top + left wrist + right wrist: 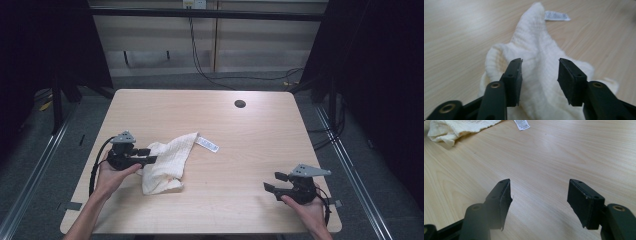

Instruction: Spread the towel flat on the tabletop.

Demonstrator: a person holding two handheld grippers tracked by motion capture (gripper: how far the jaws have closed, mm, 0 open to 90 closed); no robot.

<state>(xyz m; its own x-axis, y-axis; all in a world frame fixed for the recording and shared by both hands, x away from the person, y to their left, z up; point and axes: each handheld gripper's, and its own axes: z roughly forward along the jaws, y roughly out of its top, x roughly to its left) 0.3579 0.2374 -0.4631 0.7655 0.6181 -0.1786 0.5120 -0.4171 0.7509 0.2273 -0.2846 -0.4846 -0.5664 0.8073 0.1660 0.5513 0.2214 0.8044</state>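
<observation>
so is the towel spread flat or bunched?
Bunched. The towel lies crumpled in uneven folds on the table, one end tapering toward its tag; a raised fold sits between the open left gripper jaws.

towel (536,65) near end hidden behind left gripper (540,80) jaws and cut by bottom edge, label (556,16) print too blurred to read, towel corner (456,128) cut by top-left edge in right gripper view

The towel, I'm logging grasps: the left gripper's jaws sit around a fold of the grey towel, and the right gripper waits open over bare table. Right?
Not quite: the towel is cream white, not grey, as the left gripper view shows. The rest holds: the left gripper has its jaws around a fold, and the right gripper waits open over the bare table.
</observation>
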